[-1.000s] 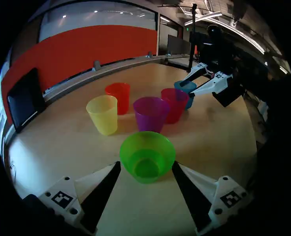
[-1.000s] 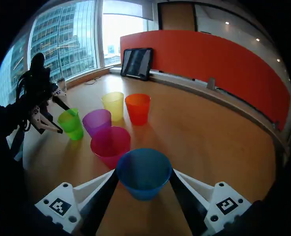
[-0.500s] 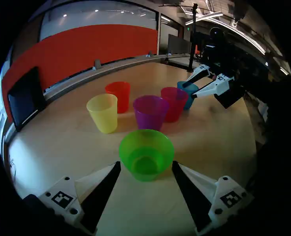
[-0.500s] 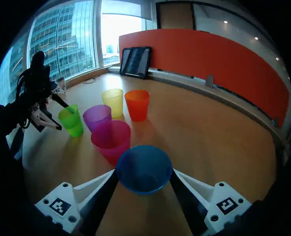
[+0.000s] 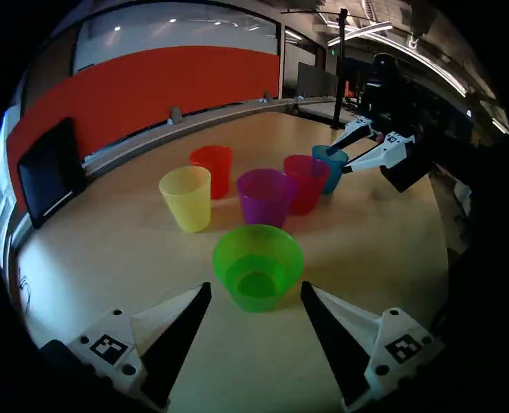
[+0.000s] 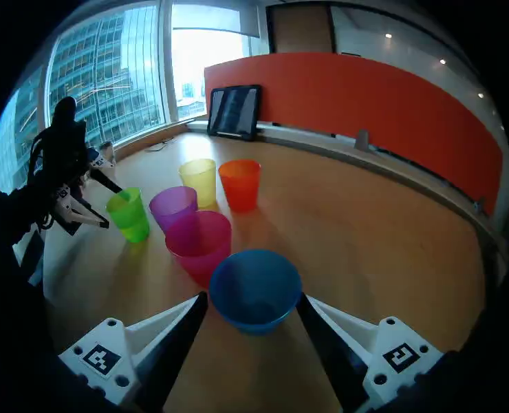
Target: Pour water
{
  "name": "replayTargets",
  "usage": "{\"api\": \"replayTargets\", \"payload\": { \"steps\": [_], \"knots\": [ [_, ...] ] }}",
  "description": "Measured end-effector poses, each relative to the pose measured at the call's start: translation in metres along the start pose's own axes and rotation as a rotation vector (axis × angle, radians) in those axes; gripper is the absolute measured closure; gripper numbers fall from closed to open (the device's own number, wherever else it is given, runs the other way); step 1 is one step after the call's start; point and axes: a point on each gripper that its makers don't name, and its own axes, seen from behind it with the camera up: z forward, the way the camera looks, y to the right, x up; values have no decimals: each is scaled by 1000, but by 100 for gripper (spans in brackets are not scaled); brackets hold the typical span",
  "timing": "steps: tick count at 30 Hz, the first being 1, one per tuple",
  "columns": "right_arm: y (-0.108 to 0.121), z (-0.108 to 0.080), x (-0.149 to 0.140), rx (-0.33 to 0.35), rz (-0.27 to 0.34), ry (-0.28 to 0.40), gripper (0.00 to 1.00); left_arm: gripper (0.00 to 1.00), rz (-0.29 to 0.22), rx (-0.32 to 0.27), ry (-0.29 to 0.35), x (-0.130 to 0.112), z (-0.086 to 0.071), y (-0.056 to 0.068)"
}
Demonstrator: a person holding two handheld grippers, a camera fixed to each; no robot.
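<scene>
Two light, squashy cups: green cup (image 5: 258,265) between left gripper (image 5: 254,285) jaws, blue cup (image 6: 255,286) between right gripper (image 6: 251,295) jaws; whether clenched, unclear. Hold mid-wall.

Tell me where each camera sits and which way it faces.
Left gripper view: on the left gripper, facing the green cup between its fingers; right gripper beyond.
Right gripper view: on the right gripper, facing the blue cup and windows; left gripper and a dark sleeve far off.
Shared: both cups, both grippers, the wooden table, from opposite ends.
</scene>
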Motion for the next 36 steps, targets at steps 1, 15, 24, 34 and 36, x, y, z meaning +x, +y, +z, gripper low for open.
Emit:
{"api": "replayTargets", "payload": {
  "steps": [1,15,24,34,36],
  "knots": [
    [0,-2,-1,-4,0,1,0,3,-2,4,2,0,-2,0],
    [1,-35,-14,-65,28,39,0,3,-47,85,48,-6,-33,-9],
    [0,-55,-12,-109,50,80,0,3,-87,147,101,-8,-52,-16],
    [1,-71,6,-181,92,189,0,3,-116,273,202,2,-75,-36],
    [1,-74,11,-195,103,215,0,3,-121,295,225,4,-79,-39]
  ]
}}
